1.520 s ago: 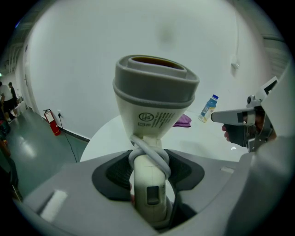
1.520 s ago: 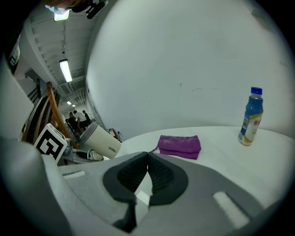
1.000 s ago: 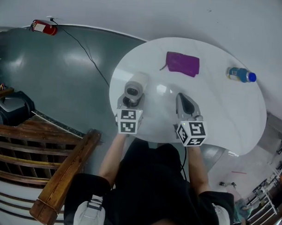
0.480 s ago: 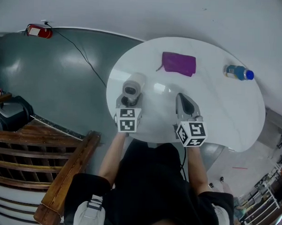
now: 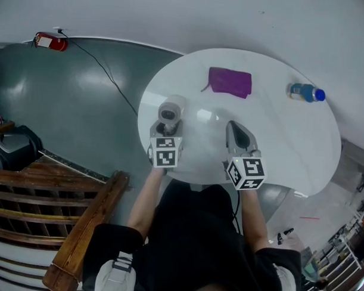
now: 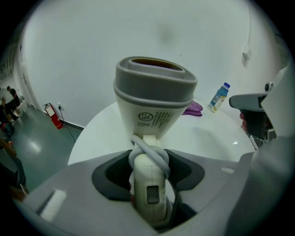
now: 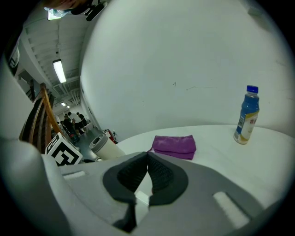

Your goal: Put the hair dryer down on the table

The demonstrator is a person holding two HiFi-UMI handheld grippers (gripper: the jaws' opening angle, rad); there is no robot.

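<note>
As the head view looks steeply down, the round white table [image 5: 289,151] has grey floor past its left rim, where a red fire extinguisher [image 5: 50,40] stands by the wall and a wooden railing [image 5: 78,228] lies nearer the person.

Edges/room: the left gripper [image 5: 167,129] sits over the table's left part, close to that rim. Its jaws stand fairly wide and clamp the handle of the hair dryer [image 6: 152,97]. The barrel rises above the jaws, mouth upward. Whether the dryer touches the tabletop, I cannot tell. Bare top lies between the dryer and the purple cloth [image 5: 231,81] at the far side. The right gripper [image 5: 235,126] is near the front rim at the middle, jaws closed together with nothing between them. A broad bare stretch runs right of it. The bottle [image 7: 245,115] stands upright near the far right edge, well apart from the cloth.

Count: one table, two grippers, one hair dryer, one cloth, one bottle, one extinguisher.

Materials/shapes: the top is glossy with soft reflections. The dryer is cream plastic with a grey flared nozzle ring, its cord looped round the neck. The jaw pads are dark and ribbed. The cloth is folded and rectangular. The bottle is blue-capped plastic with a pale label.
</note>
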